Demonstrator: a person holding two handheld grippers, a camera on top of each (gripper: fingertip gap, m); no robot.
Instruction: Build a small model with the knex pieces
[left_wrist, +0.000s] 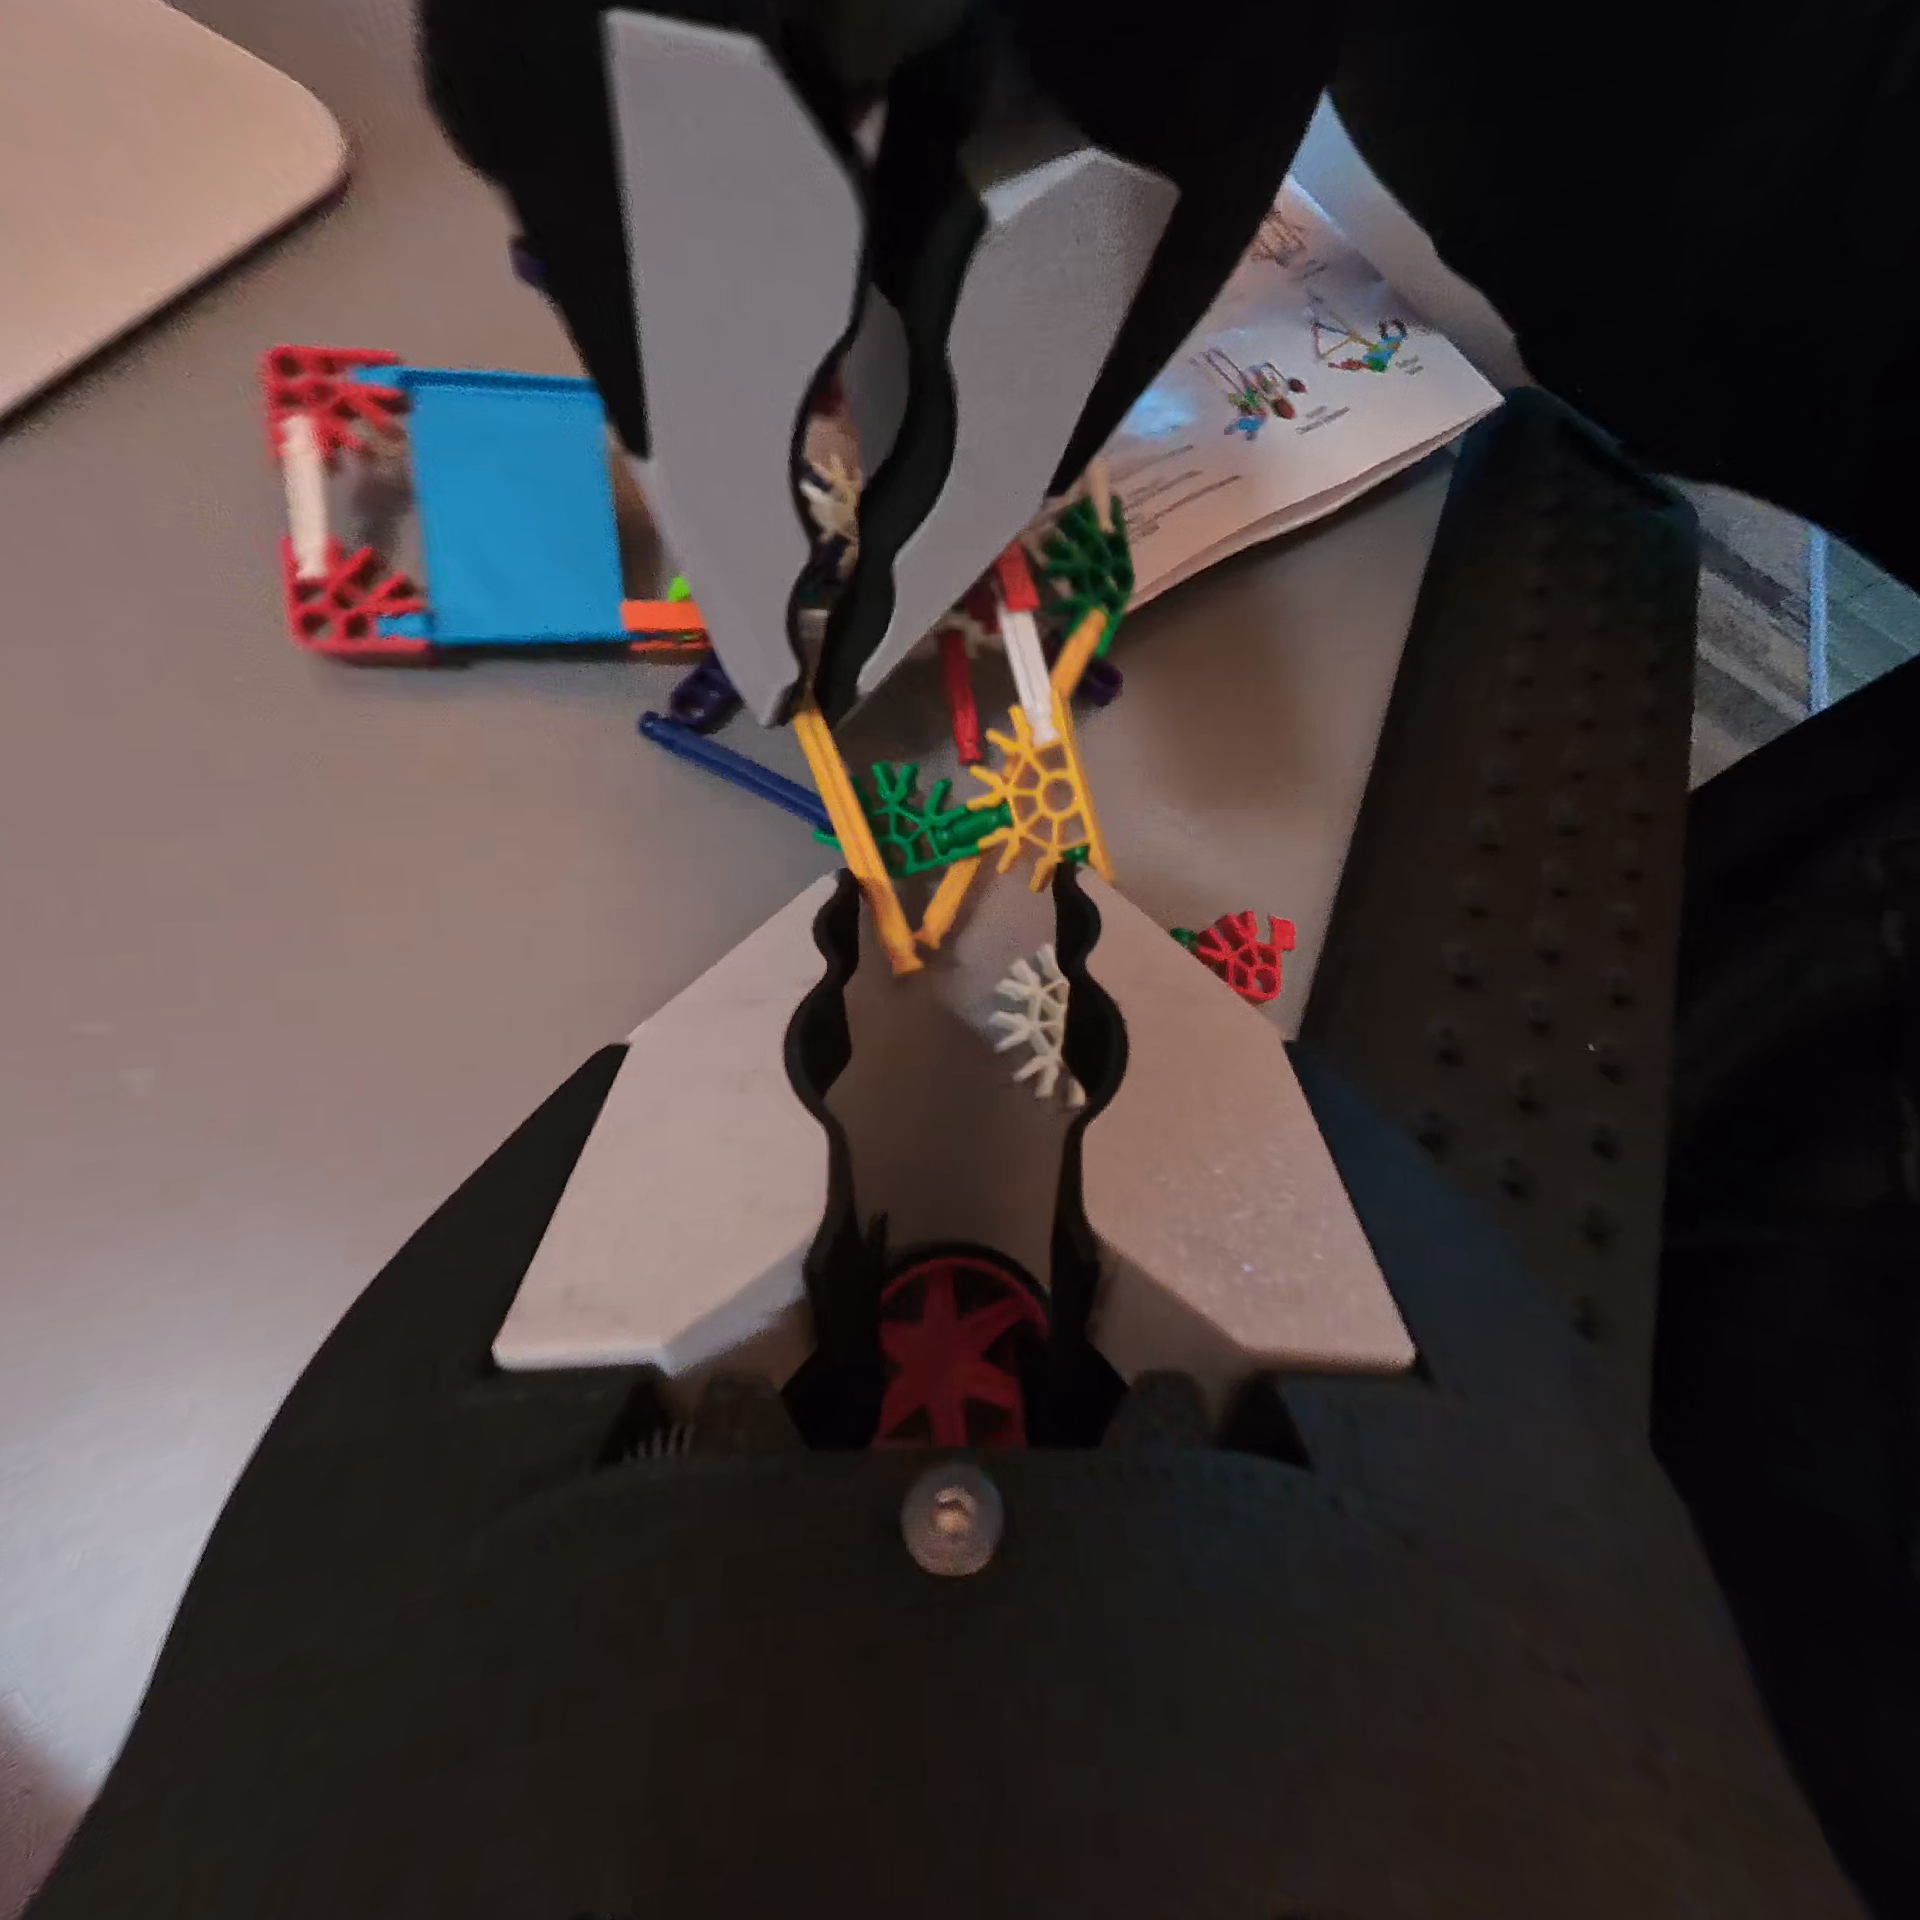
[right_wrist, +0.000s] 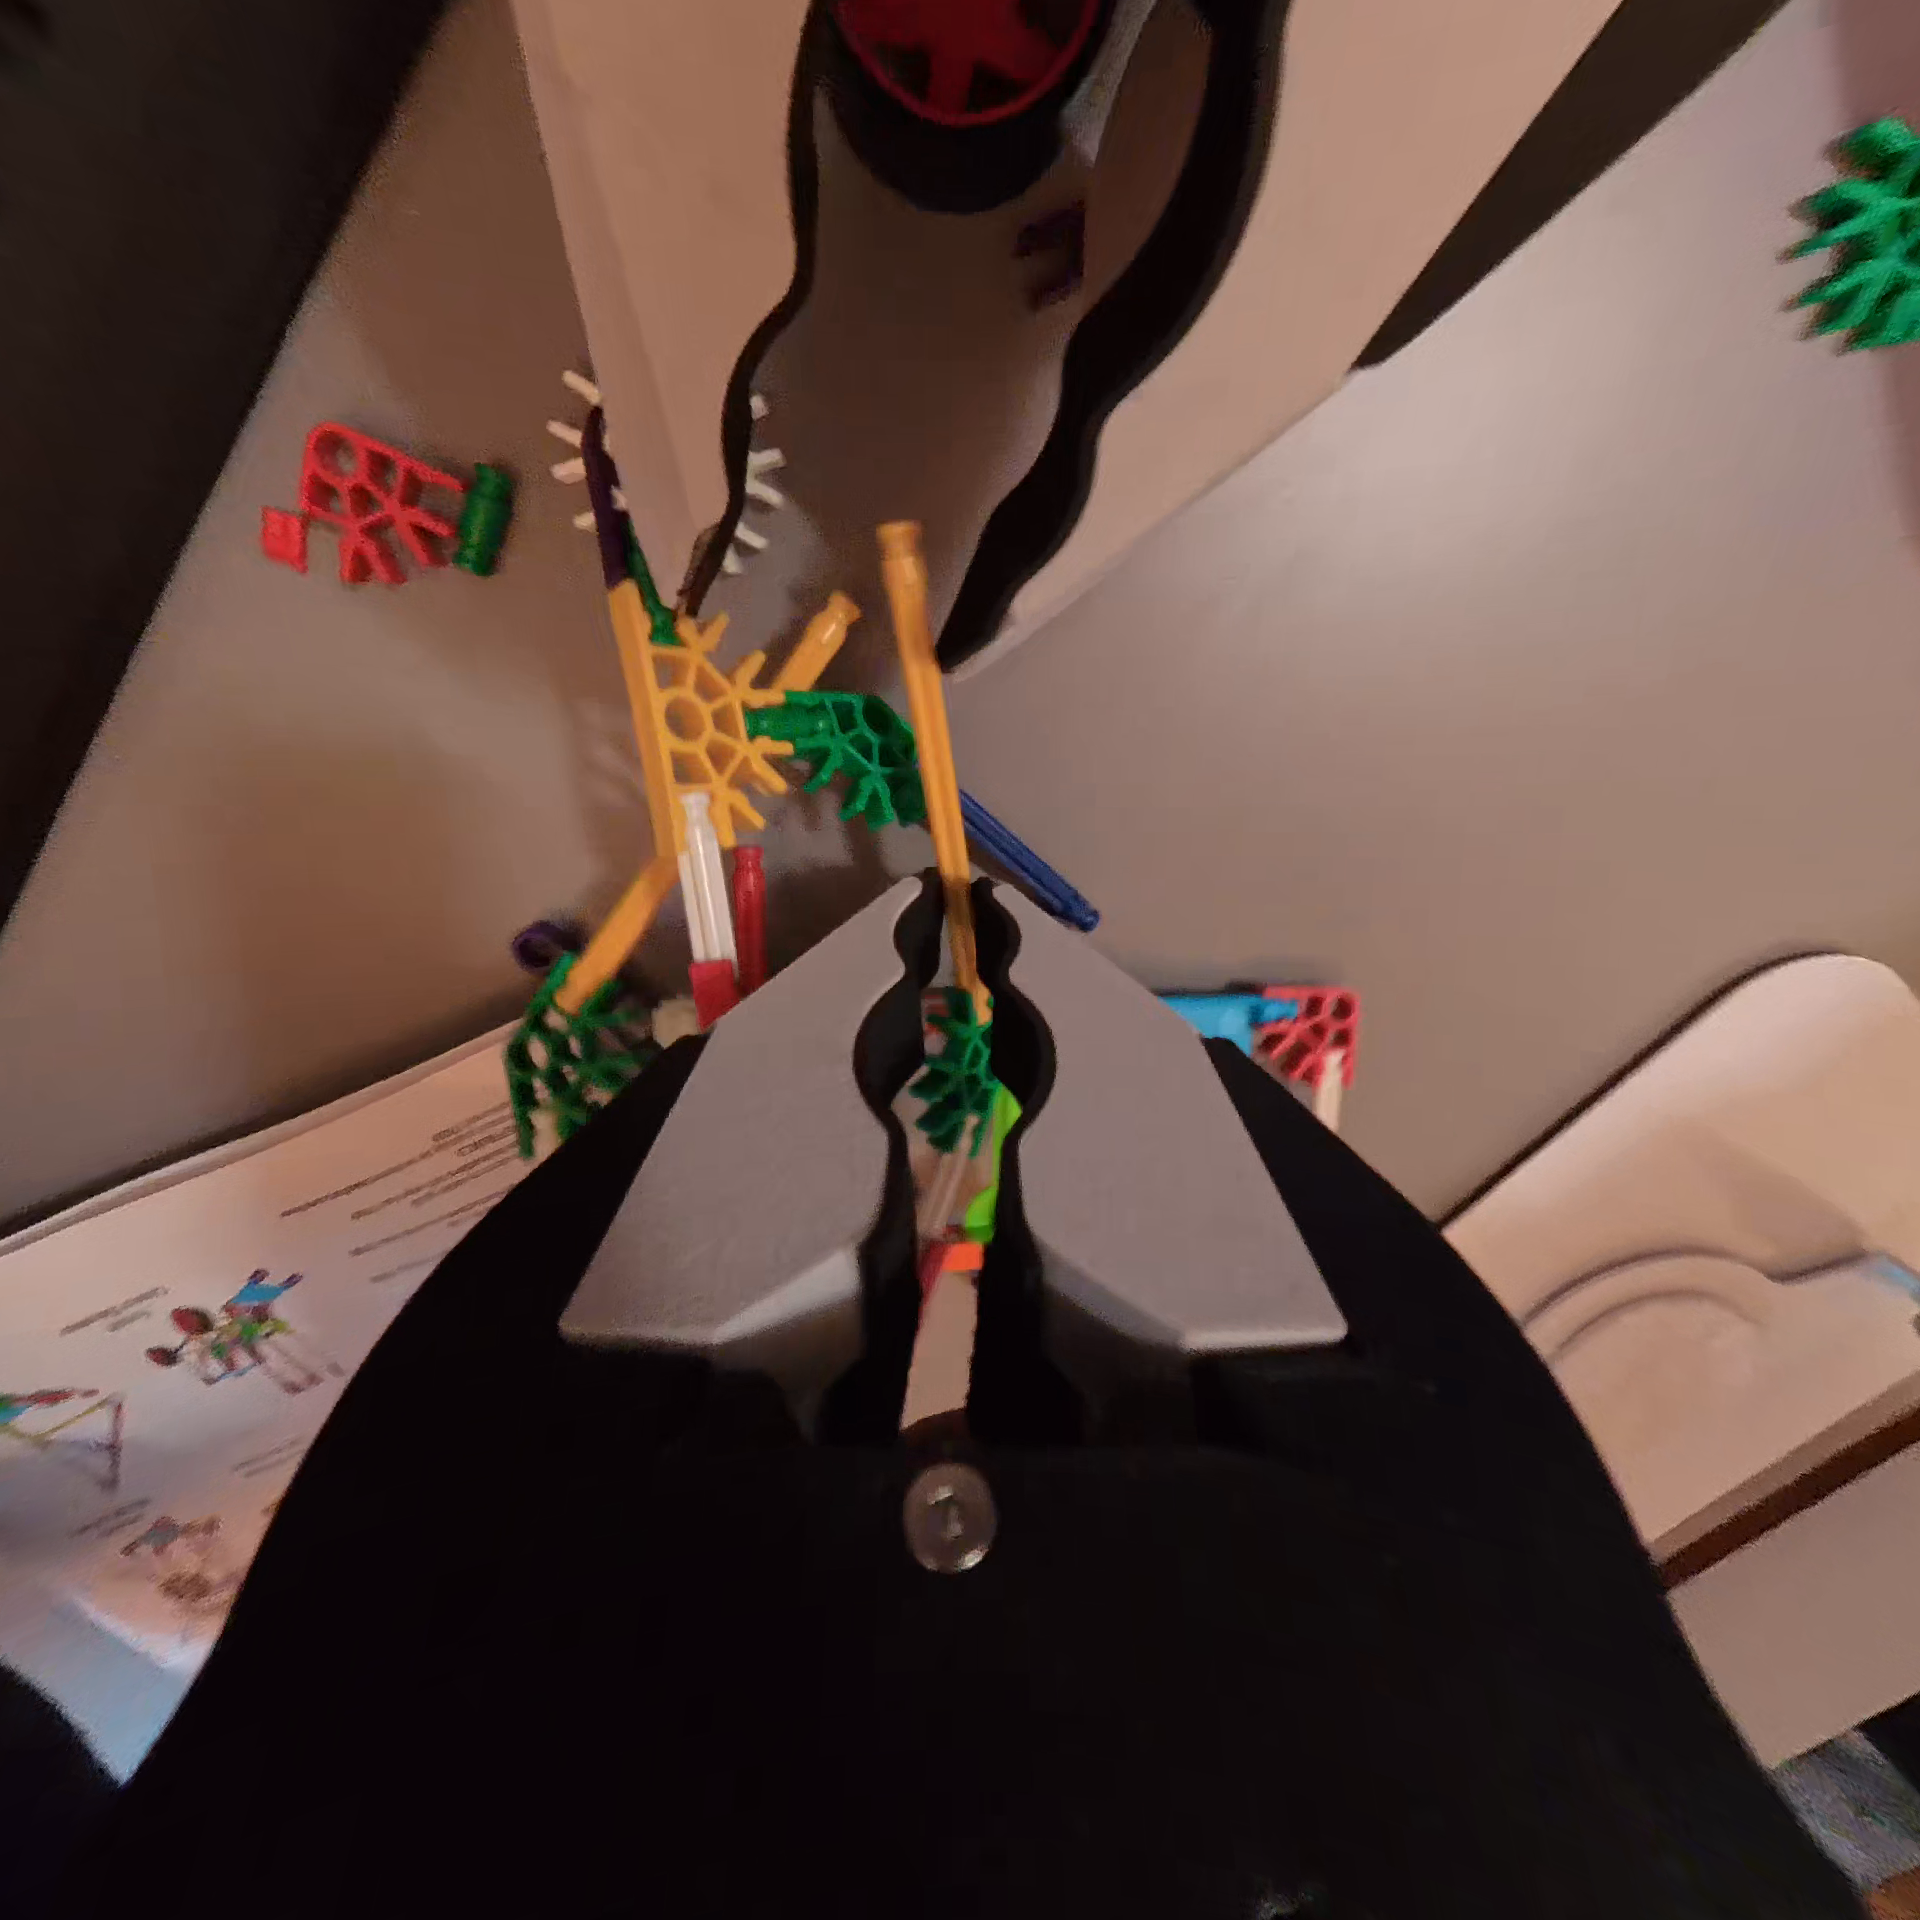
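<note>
A small build of rods and connectors hangs above the grey table between both grippers: a yellow round connector (left_wrist: 1044, 795) joined to a green connector (left_wrist: 914, 816), with yellow, white and red rods. My right gripper (right_wrist: 953, 891) is shut on a yellow rod (right_wrist: 925, 707) that runs through the green connector (right_wrist: 868, 764). It shows from above in the left wrist view (left_wrist: 805, 712). My left gripper (left_wrist: 956, 883) has its tips against the build's near edge, and a black wheel with a red hub (left_wrist: 956, 1351) sits pinched deep between its fingers.
On the table lie a blue panel with red corner connectors (left_wrist: 509, 509), a printed picture sheet (left_wrist: 1299, 395), a blue rod (left_wrist: 727, 764), a white connector (left_wrist: 1029, 1018), a red connector (left_wrist: 1242, 951) and a green connector (right_wrist: 1870, 239). A beige tray (right_wrist: 1714, 1195) stands at the side. Across from one pair of fingers to the other is roughly 5 cm.
</note>
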